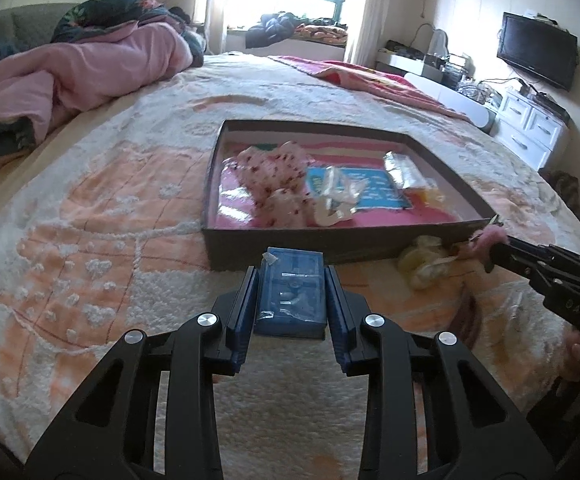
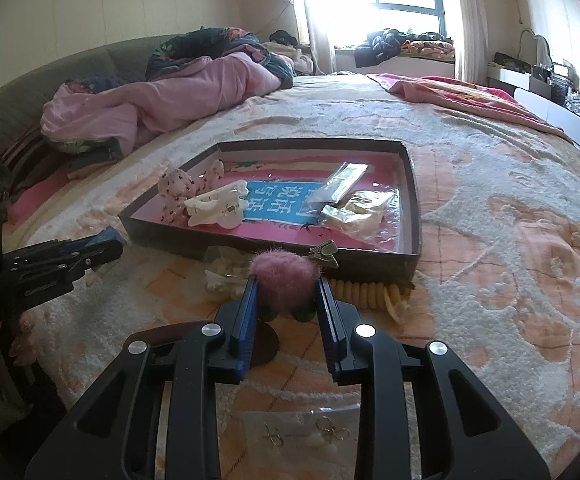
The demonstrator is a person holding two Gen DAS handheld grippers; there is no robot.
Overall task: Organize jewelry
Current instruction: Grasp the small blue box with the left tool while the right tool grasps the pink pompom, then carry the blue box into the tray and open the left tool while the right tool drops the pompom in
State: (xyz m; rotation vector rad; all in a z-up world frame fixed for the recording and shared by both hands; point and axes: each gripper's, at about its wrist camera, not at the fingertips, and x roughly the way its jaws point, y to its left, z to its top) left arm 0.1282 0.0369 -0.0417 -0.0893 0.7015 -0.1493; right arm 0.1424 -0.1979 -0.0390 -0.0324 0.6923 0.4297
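Observation:
My left gripper [image 1: 292, 276] is shut on a small blue box wrapped in clear film [image 1: 292, 292] and holds it just in front of the shallow dark tray [image 1: 330, 242] on the bed. My right gripper [image 2: 285, 285] is shut on a pink fluffy hair clip [image 2: 283, 274] near the tray's front wall [image 2: 370, 266]. In the tray lie a white claw clip [image 2: 217, 208], a floral scrunchie [image 2: 179, 188] and clear packets [image 2: 350, 200]. The left wrist view shows the right gripper [image 1: 496, 254] at the right edge. In the right wrist view the left gripper [image 2: 109, 246] is on the left.
A yellow coil hair tie [image 2: 366, 292] lies against the tray's front wall. A pale item in a clear bag [image 2: 221, 272] sits beside it. A clear bag of earrings [image 2: 306, 434] lies under my right gripper. A pink quilt [image 2: 149, 100] is heaped at the far left.

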